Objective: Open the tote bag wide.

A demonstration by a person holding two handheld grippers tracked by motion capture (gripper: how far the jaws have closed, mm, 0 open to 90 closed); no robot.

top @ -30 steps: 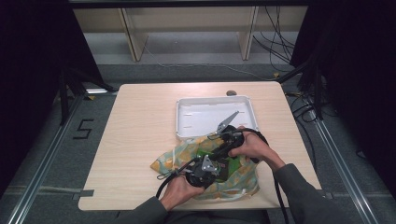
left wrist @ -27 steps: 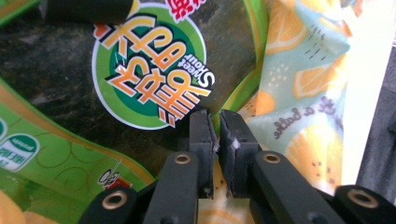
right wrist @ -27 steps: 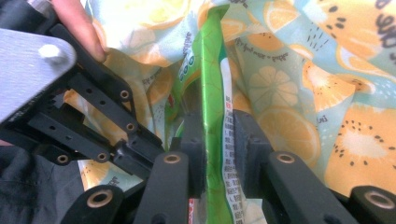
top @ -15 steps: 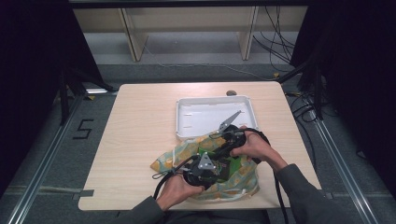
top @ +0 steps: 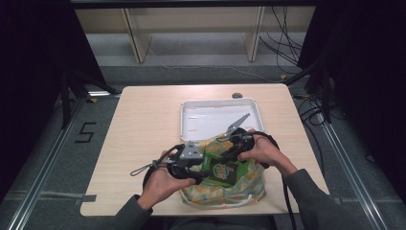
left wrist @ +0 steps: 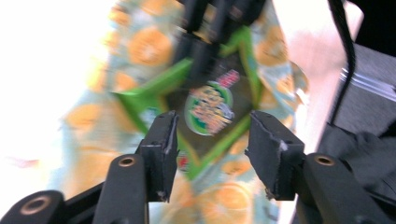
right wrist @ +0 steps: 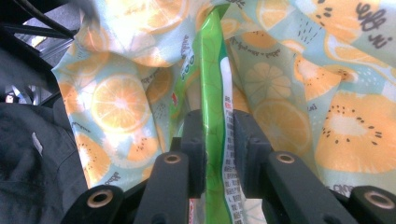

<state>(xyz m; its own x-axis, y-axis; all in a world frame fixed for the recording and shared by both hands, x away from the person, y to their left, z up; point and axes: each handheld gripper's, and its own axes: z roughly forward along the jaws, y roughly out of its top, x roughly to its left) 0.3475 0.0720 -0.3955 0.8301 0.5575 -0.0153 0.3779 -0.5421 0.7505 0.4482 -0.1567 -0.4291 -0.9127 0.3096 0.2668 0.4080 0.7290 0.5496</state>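
Note:
A green snack packet (top: pixel 221 168) with a round logo sits in the mouth of a fruit-print cloth bag (top: pixel 225 191) at the table's near edge. My right gripper (top: pixel 229 152) is shut on the packet's edge (right wrist: pixel 215 93), with the bag's (right wrist: pixel 116 102) orange-slice fabric around it. My left gripper (top: pixel 202 165) hovers just left of the packet. Its jaws have just been opening and now stand apart (left wrist: pixel 210 135) with nothing between them. The blurred packet (left wrist: pixel 209 106) lies beyond them, and the right gripper's jaws come down onto it from the top of that view.
A white shallow tray (top: pixel 201 120) lies just behind the bag, mid-table. A small dark object (top: pixel 236 95) rests at the table's far edge. Bare wood (top: pixel 143 129) stretches to the left. Dark floor, rails and cables surround the table.
The left gripper has lifted and drawn slightly back to the left, and its jaws have opened. The right gripper has kept still, holding the packet.

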